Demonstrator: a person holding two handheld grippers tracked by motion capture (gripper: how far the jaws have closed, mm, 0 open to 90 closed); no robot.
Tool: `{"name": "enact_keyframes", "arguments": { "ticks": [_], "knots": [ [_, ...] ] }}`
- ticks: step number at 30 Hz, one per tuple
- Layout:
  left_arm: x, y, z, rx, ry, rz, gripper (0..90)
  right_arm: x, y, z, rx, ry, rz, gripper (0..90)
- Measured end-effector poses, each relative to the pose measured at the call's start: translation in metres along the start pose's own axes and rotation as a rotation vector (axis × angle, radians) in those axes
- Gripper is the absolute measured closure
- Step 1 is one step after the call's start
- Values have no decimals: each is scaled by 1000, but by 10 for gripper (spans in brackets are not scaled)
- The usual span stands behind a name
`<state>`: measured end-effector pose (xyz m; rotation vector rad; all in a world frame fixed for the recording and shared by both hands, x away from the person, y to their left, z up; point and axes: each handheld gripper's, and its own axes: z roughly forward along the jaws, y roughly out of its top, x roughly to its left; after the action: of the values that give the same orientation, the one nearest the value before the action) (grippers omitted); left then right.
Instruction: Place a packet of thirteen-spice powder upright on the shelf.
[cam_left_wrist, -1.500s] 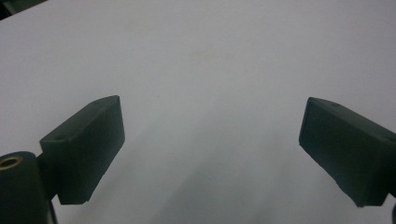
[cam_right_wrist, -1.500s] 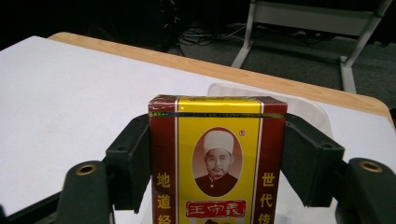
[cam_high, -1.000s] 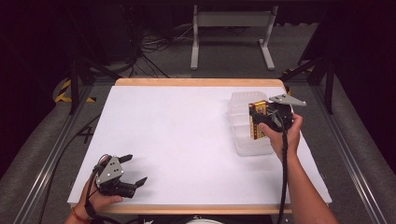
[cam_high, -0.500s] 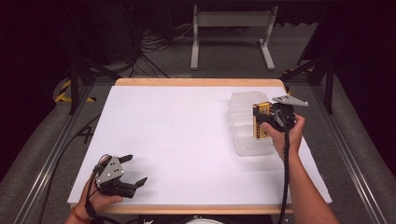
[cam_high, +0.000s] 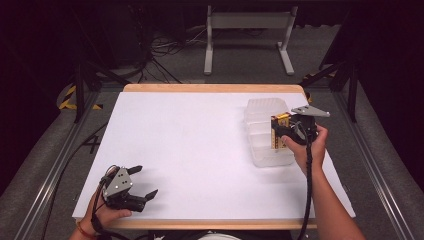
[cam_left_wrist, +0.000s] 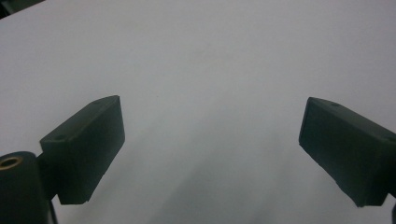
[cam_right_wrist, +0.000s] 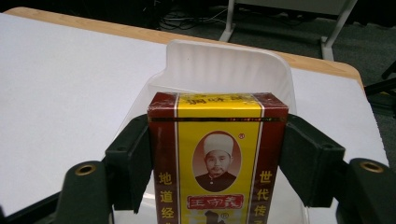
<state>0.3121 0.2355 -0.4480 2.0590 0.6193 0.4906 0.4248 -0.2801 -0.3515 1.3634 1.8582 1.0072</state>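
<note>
Right gripper view puts the box (cam_right_wrist: 217, 163) square between our two black jaws: a red and yellow carton with a portrait on its face, standing upright, pinched on both narrow sides by the right gripper (cam_right_wrist: 217, 154). Just behind it sits the clear plastic tray (cam_right_wrist: 224, 65), its rounded far wall rising past the top of the box.

From the high view we see the same box (cam_high: 276, 134) held over the near half of the tray (cam_high: 260, 107), which lies on the right part of the white bench (cam_high: 190, 145). Whether the box's bottom edge already touches the tray floor we cannot tell.

As we read it, the step is setting the box down into the tray. To do that well, we should keep the box upright and level, line its base up with one compartment instead of a dividing rib, lower gently until it rests, and only then ease the jaws apart. The light tray could slide if we nudge its wall.

Our left gripper (cam_high: 142, 185) rests near the front left corner of the bench, jaws spread wide with nothing between them.
</note>
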Motion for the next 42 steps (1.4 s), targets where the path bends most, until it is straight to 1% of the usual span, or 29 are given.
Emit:
{"name": "enact_keyframes", "arguments": {
  "ticks": [6,13,16,20,22,23,26,31,33,35,38,40,42],
  "knots": [
    [0,0,-1,-5,-1,0,76,-2,-3,-4,14,1,-18,313],
    [0,0,-1,-11,-1,0,76,-3,-10,-6,31,8,-27,305],
    [1,0,-1,-15,2,-4,76,-2,-11,-7,31,19,-51,304],
    [1,0,-2,-17,-1,-3,76,-3,-13,-7,40,23,-63,299],
    [2,1,-2,-21,4,-1,76,-4,-15,-7,47,32,-73,298],
    [1,1,-3,-24,10,-6,76,-3,-15,-7,48,35,-80,298],
    [3,1,-5,-39,14,-15,76,-2,-15,-7,47,40,-106,296],
    [4,1,-6,-51,20,-23,76,0,-16,-5,45,38,-132,283],
    [5,1,-6,-51,18,-22,76,0,-16,-5,44,37,-132,257],
    [5,1,-6,-51,18,-24,76,0,-16,-6,41,46,-135,249],
    [4,1,-6,-54,18,-25,76,-1,-15,-8,40,45,-141,227],
    [4,1,-6,-53,19,-25,76,-2,-14,-10,38,54,-147,223],
    [4,1,-6,-51,22,-22,76,-2,-13,-12,39,47,-155,223]
  ]
}}
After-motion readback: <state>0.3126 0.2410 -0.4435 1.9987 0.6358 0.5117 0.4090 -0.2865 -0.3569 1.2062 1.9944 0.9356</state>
